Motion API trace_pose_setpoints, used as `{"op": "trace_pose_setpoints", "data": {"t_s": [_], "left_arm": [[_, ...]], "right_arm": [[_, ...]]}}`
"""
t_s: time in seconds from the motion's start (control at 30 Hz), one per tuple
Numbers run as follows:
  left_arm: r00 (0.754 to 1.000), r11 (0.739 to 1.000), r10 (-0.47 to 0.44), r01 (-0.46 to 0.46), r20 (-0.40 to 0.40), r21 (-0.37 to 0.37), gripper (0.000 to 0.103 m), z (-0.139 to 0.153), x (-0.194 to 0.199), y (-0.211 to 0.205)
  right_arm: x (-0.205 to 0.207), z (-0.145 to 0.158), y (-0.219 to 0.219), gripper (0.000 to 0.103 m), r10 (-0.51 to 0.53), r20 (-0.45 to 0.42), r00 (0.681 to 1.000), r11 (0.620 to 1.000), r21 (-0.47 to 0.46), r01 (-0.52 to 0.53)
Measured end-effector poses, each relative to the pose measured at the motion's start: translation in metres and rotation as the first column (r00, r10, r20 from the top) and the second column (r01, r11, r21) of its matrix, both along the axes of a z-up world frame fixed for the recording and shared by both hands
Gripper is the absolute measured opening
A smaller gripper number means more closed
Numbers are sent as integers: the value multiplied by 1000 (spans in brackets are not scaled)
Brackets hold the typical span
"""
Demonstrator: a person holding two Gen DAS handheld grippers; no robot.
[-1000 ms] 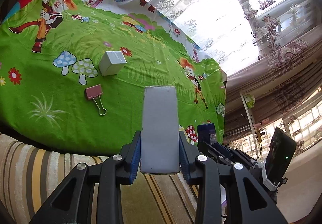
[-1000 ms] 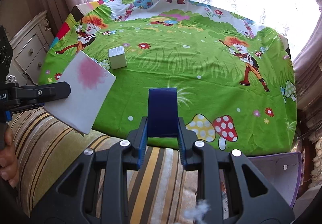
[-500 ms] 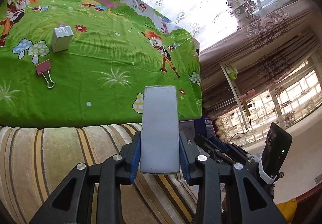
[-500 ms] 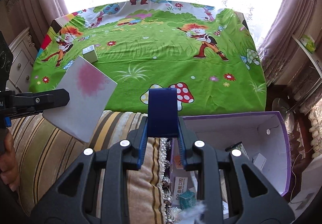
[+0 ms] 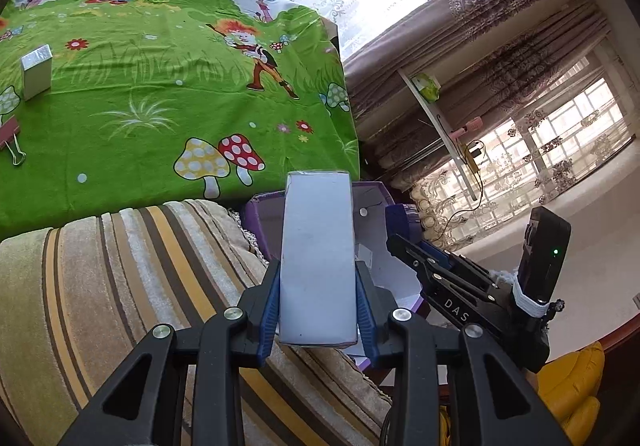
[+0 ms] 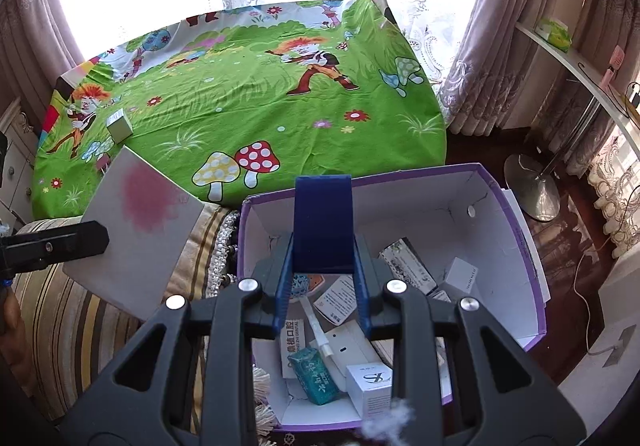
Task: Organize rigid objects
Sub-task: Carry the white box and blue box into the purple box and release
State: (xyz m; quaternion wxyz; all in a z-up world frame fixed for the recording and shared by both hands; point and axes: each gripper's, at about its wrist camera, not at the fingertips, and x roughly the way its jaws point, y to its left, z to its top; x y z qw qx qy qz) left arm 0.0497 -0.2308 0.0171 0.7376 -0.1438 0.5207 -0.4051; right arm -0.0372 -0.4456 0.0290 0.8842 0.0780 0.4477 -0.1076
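Both my jaws are clamped: left gripper (image 5: 318, 310) on a white box (image 5: 318, 258), right gripper (image 6: 322, 286) on a blue box (image 6: 322, 221), purple-rimmed bin (image 6: 516, 221) beneath.

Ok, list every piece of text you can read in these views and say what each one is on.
"DAS" on the right claw's black arm.
"口腔", end of a longer Chinese line, on a white box in the purple bin.
A cursive logo on the small white box: unreadable.
Print on the teal packet and leaflet: too small.
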Motion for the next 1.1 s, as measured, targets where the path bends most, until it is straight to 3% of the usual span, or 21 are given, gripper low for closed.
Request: {"op": "trace_pose_setpoints", "data": {"t_s": [0.7, 0.8, 0.9, 1.03, 1.1], "left_arm": [[979, 978, -205, 204, 5, 49, 35, -8, -38, -65], [968, 967, -250, 250, -12, 54, 39, -10, -43, -76], [962, 960, -272, 272, -17, 69, 51, -12, -48, -82], [960, 958, -279, 279, -12, 68, 57, -10, -50, -82], [962, 960, -272, 272, -6, 66, 57, -9, -48, -78]], "right_arm": [[-40, -9, -54, 31, -131, -22, 991, 991, -1, 131], [-43, -11, -59, 31, -148, -25, 989, 989, -1, 148], [-45, -13, -63, 32, -157, -34, 987, 987, 8, 158], [-46, -15, -64, 53, -162, -30, 986, 986, 23, 162], [-45, -14, -62, 56, -156, -26, 987, 987, 28, 157]]}}
